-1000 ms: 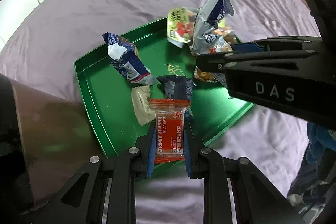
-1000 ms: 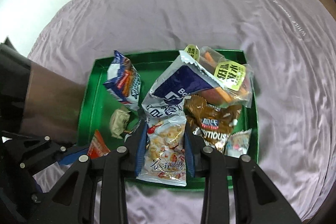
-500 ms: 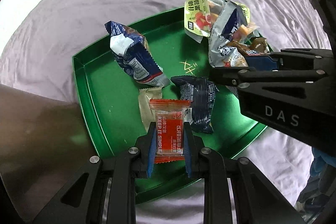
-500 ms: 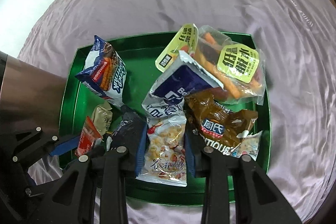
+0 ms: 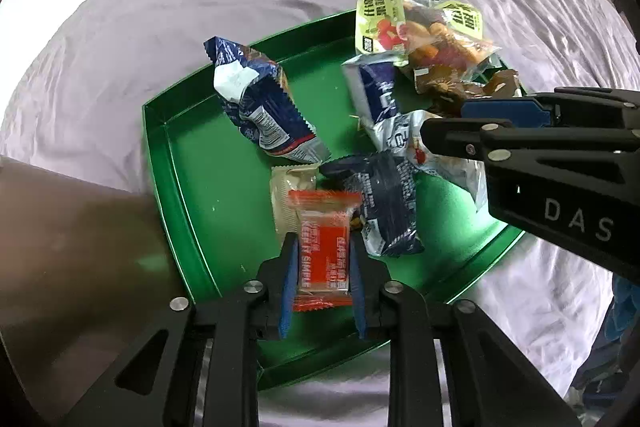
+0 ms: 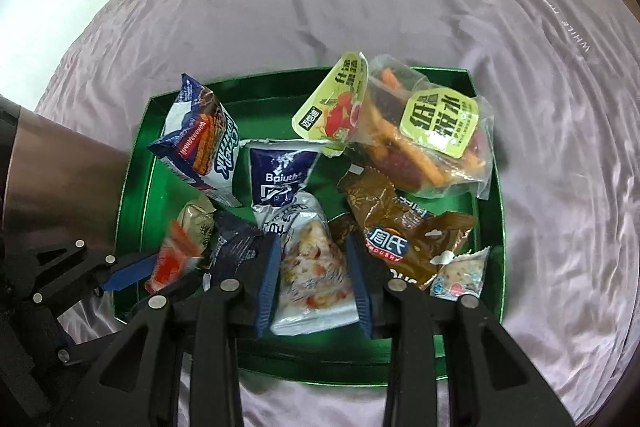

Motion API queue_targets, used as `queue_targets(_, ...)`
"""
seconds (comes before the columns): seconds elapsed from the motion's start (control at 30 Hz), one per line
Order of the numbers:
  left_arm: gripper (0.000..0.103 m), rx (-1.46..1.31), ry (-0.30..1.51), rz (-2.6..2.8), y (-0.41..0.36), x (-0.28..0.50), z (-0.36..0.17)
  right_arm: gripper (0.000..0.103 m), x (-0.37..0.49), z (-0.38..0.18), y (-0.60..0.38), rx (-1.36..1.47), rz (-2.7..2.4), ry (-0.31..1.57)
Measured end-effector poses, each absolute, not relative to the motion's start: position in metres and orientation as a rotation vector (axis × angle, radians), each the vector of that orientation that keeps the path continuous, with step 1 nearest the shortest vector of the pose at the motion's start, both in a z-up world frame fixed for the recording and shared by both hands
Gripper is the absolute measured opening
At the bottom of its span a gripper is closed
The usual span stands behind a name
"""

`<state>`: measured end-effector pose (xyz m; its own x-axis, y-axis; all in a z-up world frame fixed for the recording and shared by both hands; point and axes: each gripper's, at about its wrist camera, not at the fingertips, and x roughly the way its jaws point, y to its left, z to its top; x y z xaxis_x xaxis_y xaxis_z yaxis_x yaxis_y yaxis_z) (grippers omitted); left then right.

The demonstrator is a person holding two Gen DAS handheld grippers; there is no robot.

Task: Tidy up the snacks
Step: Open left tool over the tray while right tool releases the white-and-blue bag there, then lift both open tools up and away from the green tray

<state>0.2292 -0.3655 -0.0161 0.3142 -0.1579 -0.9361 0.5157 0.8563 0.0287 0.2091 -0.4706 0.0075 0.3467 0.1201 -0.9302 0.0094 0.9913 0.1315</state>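
A green tray [image 5: 180,163] [image 6: 132,195] lies on a purple bedsheet and holds several snack packets. My left gripper [image 5: 323,259] is shut on a small orange packet [image 5: 324,247] low over the tray's near part; it shows blurred in the right wrist view [image 6: 172,259]. My right gripper [image 6: 312,271] is shut on a clear white packet of mixed snacks [image 6: 312,275] at the tray's near edge. In the left wrist view the right gripper [image 5: 452,135] reaches in from the right.
In the tray lie a blue wafer packet [image 6: 200,143], a blue-white Baiyth packet [image 6: 280,171], a brown packet [image 6: 400,227], green-labelled fruit bags [image 6: 436,131], a dark blue packet [image 5: 384,203] and a beige packet [image 5: 284,195]. A brown panel [image 5: 72,259] stands left.
Both grippers have moved further in over the tray with their packets still held. The blue-white packet has dropped flatter onto the tray.
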Motion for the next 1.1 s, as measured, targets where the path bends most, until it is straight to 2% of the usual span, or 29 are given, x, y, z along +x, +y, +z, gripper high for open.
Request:
queue_targets(0.2, 0.042, 0.342, 1.144, -0.440, -0.367, 0.224, -0.004, 0.000, 0.195, 0.024, -0.481, 0.129, 0.059, 1.180)
queue_targets(0.63, 0.045, 0.324, 1.098, -0.437, -0.372, 0.205, 0.016, 0.000, 0.156, 0.050, -0.500, 0.131, -0.004, 1.116)
queue_targets(0.7, 0.048, 0.321, 1.085, -0.439, -0.374, 0.200, 0.020, 0.000, 0.151, 0.052, -0.502, 0.132, -0.021, 1.106)
queue_targets(0.8, 0.049, 0.316, 1.067, -0.448, -0.372, 0.192, 0.026, 0.008, 0.140, 0.058, -0.505, 0.137, -0.047, 1.084)
queue_targets(0.9, 0.049, 0.316, 1.048, -0.458, -0.371, 0.182, 0.034, 0.031, 0.128, 0.066, -0.504, 0.134, -0.066, 1.062)
queue_targets(1.0, 0.049, 0.308, 1.029, -0.475, -0.368, 0.173, 0.044, 0.034, 0.116, 0.073, -0.501, 0.130, -0.076, 1.040)
queue_targets(1.1, 0.049, 0.295, 0.999, -0.502, -0.360, 0.158, 0.059, 0.049, 0.103, 0.082, -0.495, 0.134, -0.082, 1.013)
